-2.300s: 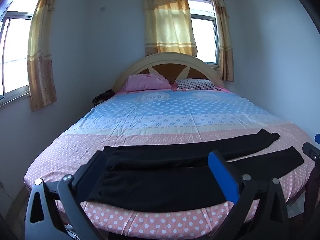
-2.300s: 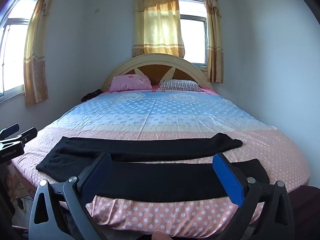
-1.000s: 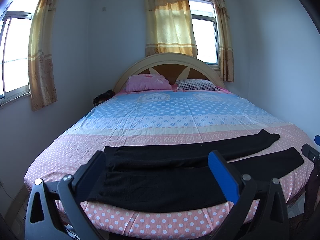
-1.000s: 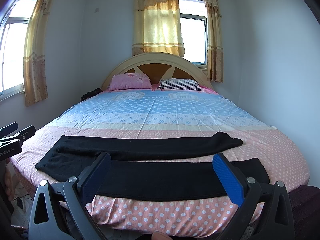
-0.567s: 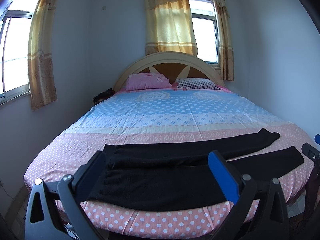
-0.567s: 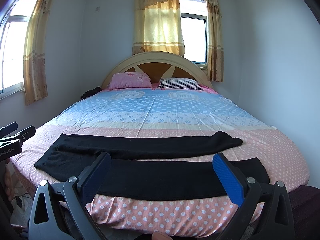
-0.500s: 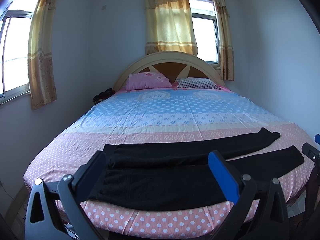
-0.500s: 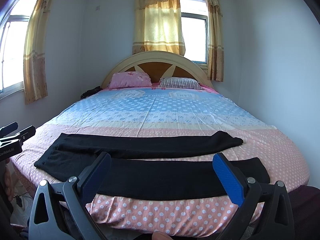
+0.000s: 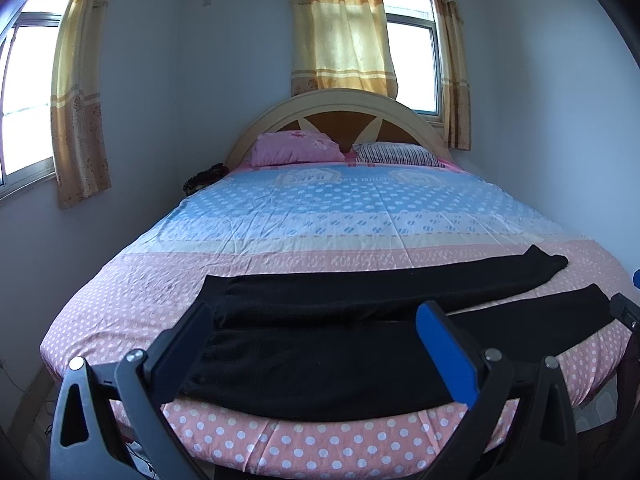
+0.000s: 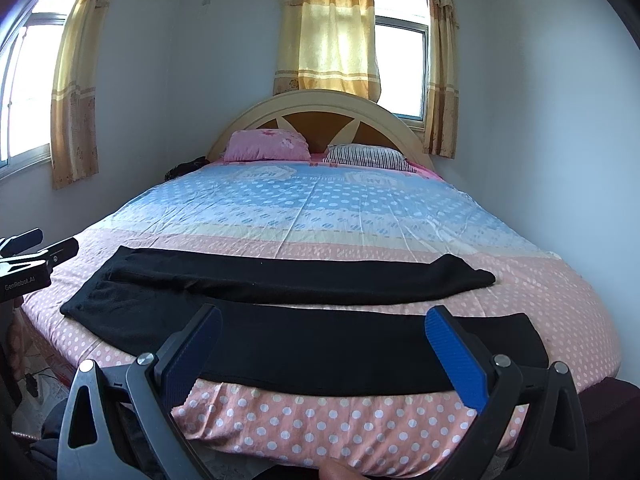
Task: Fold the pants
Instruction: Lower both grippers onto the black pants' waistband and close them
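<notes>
Your black pants lie flat on the bed, along its foot edge, long axis running side to side across the bed. Waistband end points toward the bed's left edge, the two leg ends toward the right edge. Legs are spread apart: the far leg angles slightly up the bed away from the foot edge, the near leg runs just beside the foot edge, and a strip of pink dotted sheet shows between them at the right.

Your left gripper hangs over the waist half of the pants, jaws spread wide, nothing between them, not touching the cloth as far as the left wrist view shows. Your right gripper hangs over the near leg, jaws also wide apart and empty. Each gripper shows at the edge of the other's view.

Pink pillow and striped pillow sit at the head edge against the arched headboard. Yellow curtains hang behind it.
</notes>
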### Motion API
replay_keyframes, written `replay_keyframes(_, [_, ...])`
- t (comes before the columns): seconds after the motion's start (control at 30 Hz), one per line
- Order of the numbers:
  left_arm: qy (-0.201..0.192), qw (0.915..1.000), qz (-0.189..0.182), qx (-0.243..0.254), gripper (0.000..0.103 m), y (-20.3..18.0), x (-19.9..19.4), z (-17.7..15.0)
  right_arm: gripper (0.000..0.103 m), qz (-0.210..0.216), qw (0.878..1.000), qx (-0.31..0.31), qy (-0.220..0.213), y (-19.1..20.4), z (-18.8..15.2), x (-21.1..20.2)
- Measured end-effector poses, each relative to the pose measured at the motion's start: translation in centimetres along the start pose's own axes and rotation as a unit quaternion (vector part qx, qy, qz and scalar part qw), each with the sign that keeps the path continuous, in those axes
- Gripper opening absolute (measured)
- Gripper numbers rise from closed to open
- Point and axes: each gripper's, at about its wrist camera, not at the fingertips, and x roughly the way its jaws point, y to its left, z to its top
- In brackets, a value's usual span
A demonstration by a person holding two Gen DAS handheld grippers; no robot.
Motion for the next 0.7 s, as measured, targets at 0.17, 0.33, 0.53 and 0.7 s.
replay_keyframes(0.17, [0.017,0.9997,0.010,0.012,0.103,0.6,2.9,-0.4,0.102,-0.002,1.000,0.008,0.028,-1.0,-0.6,2.8])
replay_keyframes(0.33, [0.054,0.9982,0.022,0.016,0.103,3.1,7.4,-0.1,0.102,0.003,0.998,0.018,0.052,-2.7,-0.6,6.5])
replay_keyframes(0.53, [0.080,0.9940,0.073,0.010,0.103,8.5,12.7,1.4,0.082,0.006,0.997,0.012,0.081,-4.9,0.0,10.7])
replay_keyframes(0.7, [0.107,0.9887,0.105,0.000,0.103,13.3,17.1,2.3,0.072,0.001,0.995,-0.003,0.103,-6.5,0.2,13.8])
